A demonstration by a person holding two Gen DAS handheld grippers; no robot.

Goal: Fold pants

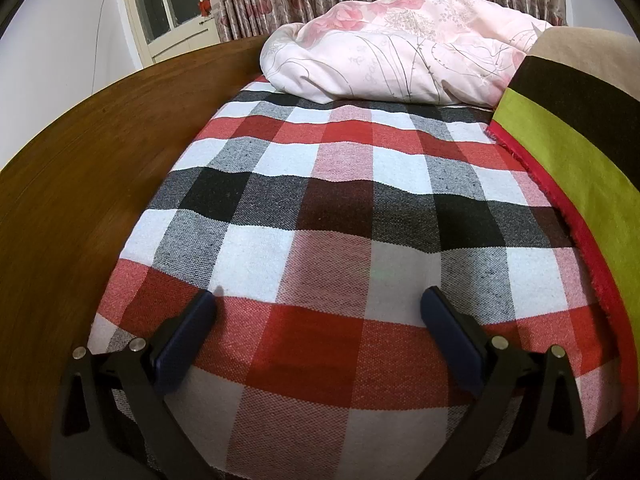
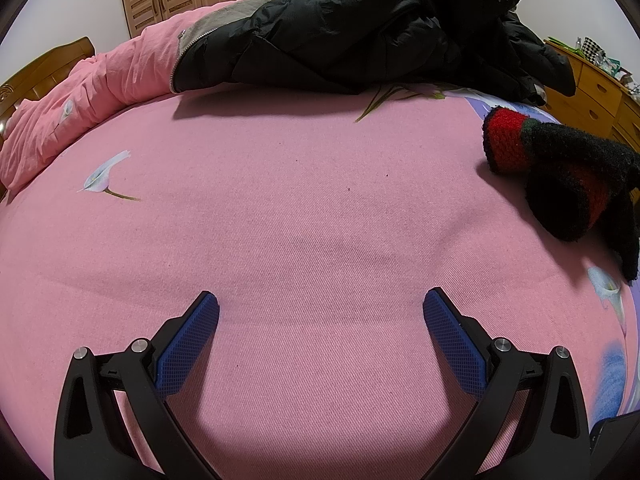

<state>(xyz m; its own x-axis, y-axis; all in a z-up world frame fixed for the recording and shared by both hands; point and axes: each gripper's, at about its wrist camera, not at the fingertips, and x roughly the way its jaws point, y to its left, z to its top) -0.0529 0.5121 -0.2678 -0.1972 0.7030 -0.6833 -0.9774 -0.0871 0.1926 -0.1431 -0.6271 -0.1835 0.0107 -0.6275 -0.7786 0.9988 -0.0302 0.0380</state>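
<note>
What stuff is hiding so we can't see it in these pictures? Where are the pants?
- Pants: none clearly visible in either view. The black jacket pile, cut off by the right wrist view's top edge, hides whatever lies beneath.
- Red and black knitted item: runs off the right edge, so its kind is unclear.
- Dresser top: items too small to identify.
- Left wrist view: the floral quilt hides the bed behind it.

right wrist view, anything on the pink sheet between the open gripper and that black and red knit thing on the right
Nothing visible does. The right gripper is open over bare pink sheet, and the black and red knit garment lies ahead to its right. The black jacket sits farther back.
</note>
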